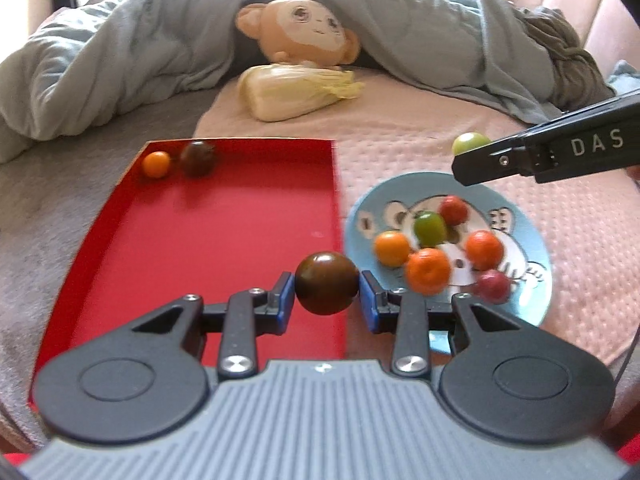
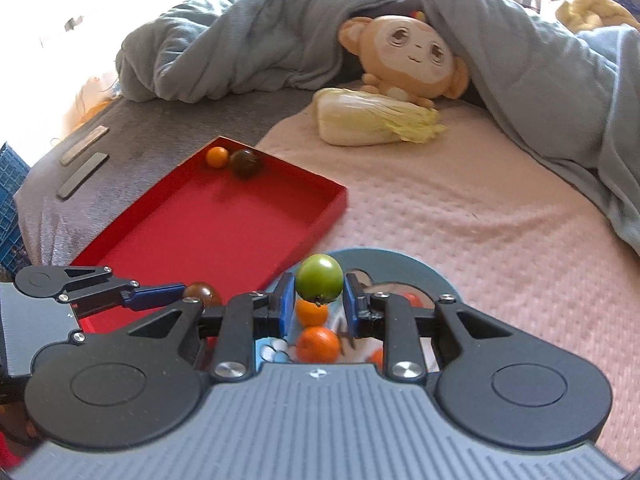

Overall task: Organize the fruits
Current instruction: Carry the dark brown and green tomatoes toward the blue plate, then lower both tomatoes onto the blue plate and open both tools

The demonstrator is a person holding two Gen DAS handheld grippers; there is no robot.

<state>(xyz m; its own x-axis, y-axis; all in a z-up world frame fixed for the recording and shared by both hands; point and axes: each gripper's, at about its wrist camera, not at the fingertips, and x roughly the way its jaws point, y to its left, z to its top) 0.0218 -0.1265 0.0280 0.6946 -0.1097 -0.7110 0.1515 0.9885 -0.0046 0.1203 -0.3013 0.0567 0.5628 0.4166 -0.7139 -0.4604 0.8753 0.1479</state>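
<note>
My left gripper (image 1: 326, 290) is shut on a dark brown tomato (image 1: 326, 282), held above the right edge of the red tray (image 1: 224, 240). My right gripper (image 2: 318, 300) is shut on a green tomato (image 2: 319, 283), held above the blue plate (image 2: 400, 264). The tray's far corner holds a small orange fruit (image 1: 156, 164) and another dark tomato (image 1: 199, 158). The plate (image 1: 524, 236) holds several orange, red and green fruits (image 1: 428, 270). The right gripper with its green tomato (image 1: 470, 143) also shows in the left wrist view, and the left gripper (image 2: 160, 296) shows in the right wrist view.
All sits on a bed with a pink cover (image 2: 460, 220). A napa cabbage (image 1: 296, 94) and a monkey plush (image 1: 300, 28) lie behind, under a blue-grey duvet (image 1: 120, 68). Two grey bars (image 2: 82, 164) lie left of the tray, by a blue crate (image 2: 10, 208).
</note>
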